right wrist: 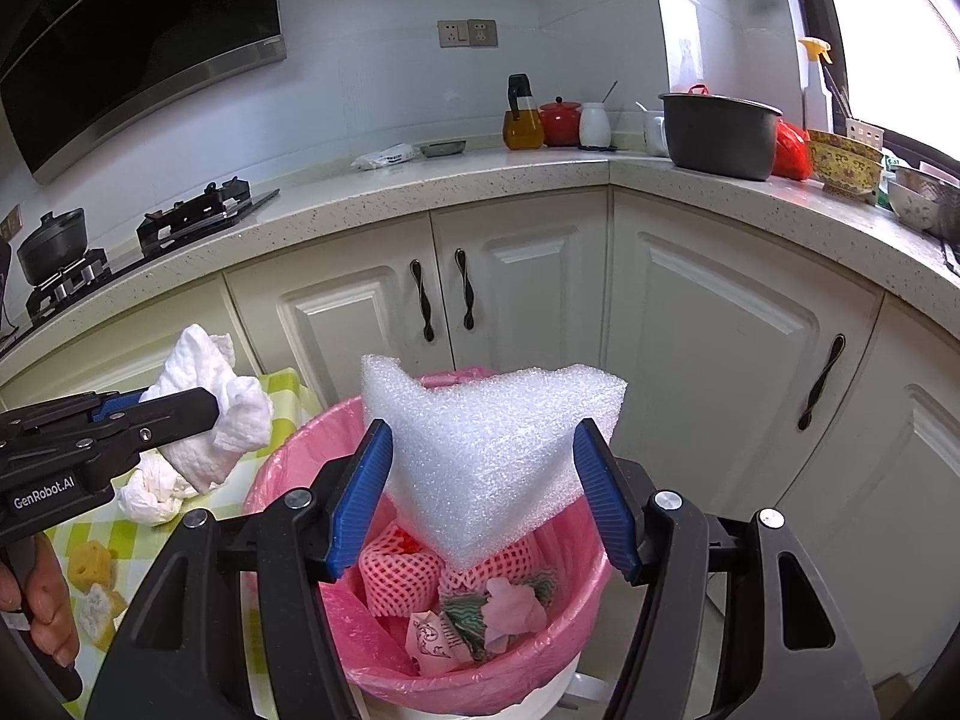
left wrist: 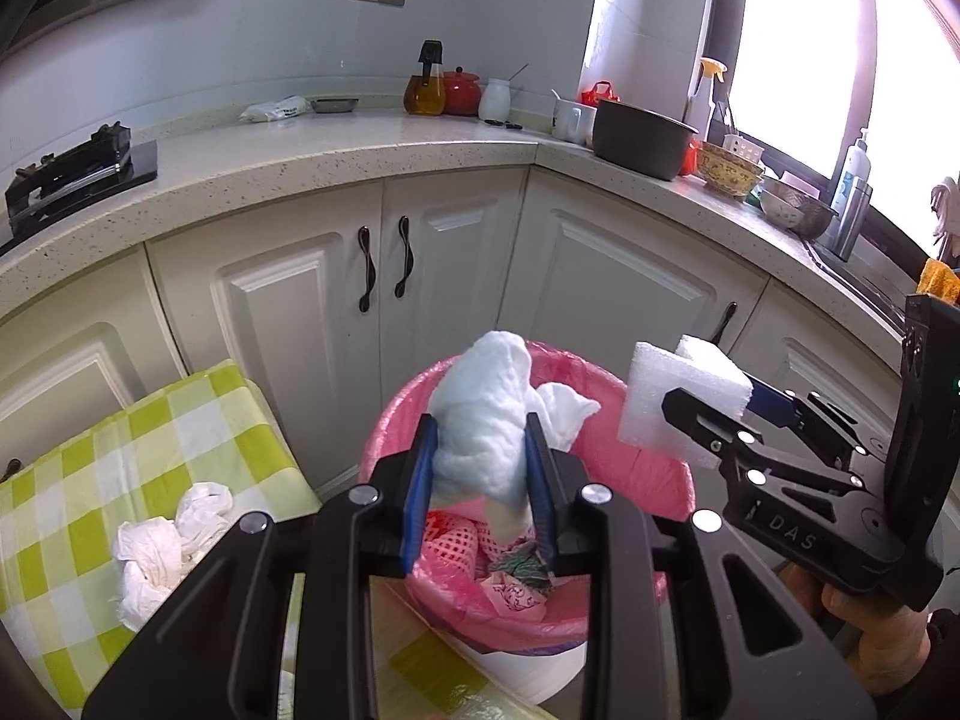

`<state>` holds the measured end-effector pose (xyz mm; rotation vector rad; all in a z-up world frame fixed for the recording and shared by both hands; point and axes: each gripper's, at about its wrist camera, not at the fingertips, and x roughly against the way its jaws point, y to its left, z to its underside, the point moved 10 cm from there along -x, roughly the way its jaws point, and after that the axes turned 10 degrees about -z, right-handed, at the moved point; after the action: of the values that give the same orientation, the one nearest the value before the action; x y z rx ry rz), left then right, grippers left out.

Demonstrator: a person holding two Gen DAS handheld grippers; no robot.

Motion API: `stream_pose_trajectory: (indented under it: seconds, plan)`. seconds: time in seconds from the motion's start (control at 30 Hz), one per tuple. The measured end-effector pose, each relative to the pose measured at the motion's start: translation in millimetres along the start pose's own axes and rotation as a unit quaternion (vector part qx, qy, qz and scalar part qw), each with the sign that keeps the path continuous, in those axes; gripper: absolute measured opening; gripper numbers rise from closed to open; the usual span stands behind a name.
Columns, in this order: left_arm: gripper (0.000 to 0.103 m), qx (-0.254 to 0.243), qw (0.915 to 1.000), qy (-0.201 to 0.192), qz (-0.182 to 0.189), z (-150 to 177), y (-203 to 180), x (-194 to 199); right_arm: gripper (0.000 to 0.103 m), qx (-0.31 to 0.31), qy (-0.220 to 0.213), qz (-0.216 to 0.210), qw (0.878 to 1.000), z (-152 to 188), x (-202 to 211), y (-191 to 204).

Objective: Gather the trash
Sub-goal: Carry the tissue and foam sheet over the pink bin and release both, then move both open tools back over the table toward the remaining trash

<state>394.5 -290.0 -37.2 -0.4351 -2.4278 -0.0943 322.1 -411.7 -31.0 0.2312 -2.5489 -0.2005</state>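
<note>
A crumpled white paper towel (left wrist: 486,420) is pinched between the blue pads of my left gripper (left wrist: 480,438), which is shut on it over the pink-bagged trash bin (left wrist: 384,444). To its right, my right gripper (left wrist: 720,405) is shut on a white foam block (left wrist: 660,396). In the right wrist view the foam block (right wrist: 486,456) hangs between the pads of the right gripper (right wrist: 482,429), above the bin (right wrist: 276,474). Red foam netting and paper scraps lie inside the bin. The left gripper (right wrist: 180,414) with its towel (right wrist: 204,402) is at the left, beside the bin's rim.
A table with a green-checked cloth (left wrist: 72,480) stands left of the bin, with crumpled tissues (left wrist: 156,546) and yellow sponge bits (right wrist: 90,564) on it. White cabinets (right wrist: 708,324) rise behind the bin. The counter above carries a stove (left wrist: 66,174), a grey pot (right wrist: 720,132) and bowls.
</note>
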Motion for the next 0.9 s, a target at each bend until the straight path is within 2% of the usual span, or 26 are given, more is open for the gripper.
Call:
stream_pose_trajectory:
  seconds: [0.1, 0.17, 0.23, 0.5, 0.6, 0.8, 0.9]
  plan:
    - [0.031, -0.006, 1.0000, 0.005, 0.001, 1.0, -5.1, -6.4, 0.061, -0.002, 0.001, 0.001, 1.000, 0.0, -1.5, -2.9]
    - [0.046, -0.001, 0.9999, 0.009, 0.005, 1.5, -6.4, -9.3, 0.067, -0.005, -0.002, 0.005, 1.000, -1.2, -1.2, -5.9]
    - [0.054, 0.001, 0.9999, 0.011, 0.009, 2.3, -7.0, -11.1, 0.071, -0.008, -0.005, 0.012, 1.000, -2.4, 0.0, -9.5]
    - [0.055, 0.002, 1.0000, 0.005, 0.002, 3.0, -1.3, -3.6, 0.072, -0.008, -0.003, 0.012, 1.000, -0.1, 2.6, -10.3]
    - [0.060, 0.004, 1.0000, -0.002, -0.006, 5.3, 6.4, 5.0, 0.075, -0.007, -0.004, 0.012, 1.000, 1.8, 5.0, -7.5]
    - [0.067, 0.011, 0.9990, -0.007, -0.043, 20.7, 31.4, 25.0, 0.080, 0.003, -0.009, 0.002, 1.000, 5.5, 13.0, 11.4]
    - [0.075, 0.024, 0.9975, -0.008, -0.067, 31.9, 51.5, 37.5, 0.083, 0.008, -0.010, -0.008, 1.000, 8.0, 16.8, 27.1]
